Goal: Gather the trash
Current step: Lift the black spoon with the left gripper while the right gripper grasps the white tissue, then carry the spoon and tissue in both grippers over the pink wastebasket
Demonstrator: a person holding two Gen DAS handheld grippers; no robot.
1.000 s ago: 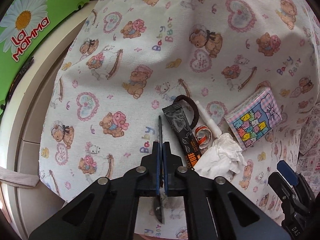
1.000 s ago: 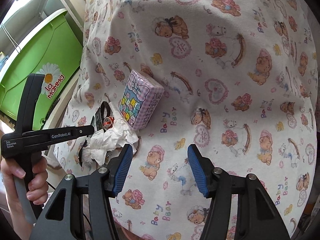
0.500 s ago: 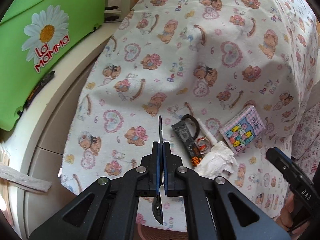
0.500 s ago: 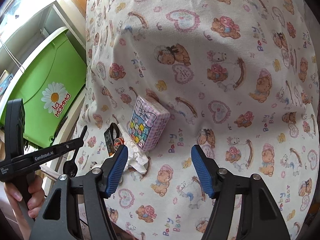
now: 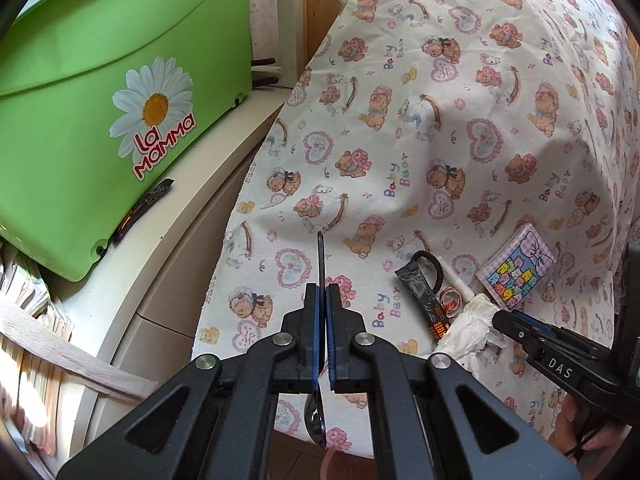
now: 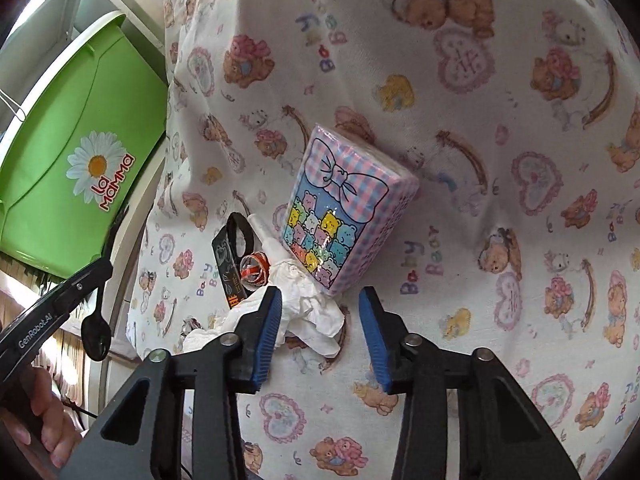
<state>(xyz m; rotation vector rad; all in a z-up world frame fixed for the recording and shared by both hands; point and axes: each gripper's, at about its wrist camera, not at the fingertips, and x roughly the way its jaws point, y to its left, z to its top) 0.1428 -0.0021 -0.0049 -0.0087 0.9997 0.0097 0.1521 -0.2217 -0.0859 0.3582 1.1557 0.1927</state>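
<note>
Crumpled tissue [image 6: 308, 316] | your right gripper [image 6: 320, 334] closing, jaws part-open astride it | soft folds may slip your pinch

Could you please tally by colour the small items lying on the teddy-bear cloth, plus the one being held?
Black: 3 – spoon in left hand-held gripper, sachet, hair band
White: 2 – crumpled tissue, tube
Orange-and-white: 1 – curled wrapper
Pink-checked: 1 – tissue pack
Total: 7

A cream cloth [image 6: 500, 80] printed with brown teddy bears and pink hearts covers the desk. The tissue pack [image 6: 340, 216] is pink-and-blue gingham with a bow and pastel bears. Nearby: a crumpled white tissue [image 6: 316, 316], a black sachet [image 5: 424, 300] with orange lettering, and a lime-green bin [image 5: 100, 100] with a white daisy.
</note>
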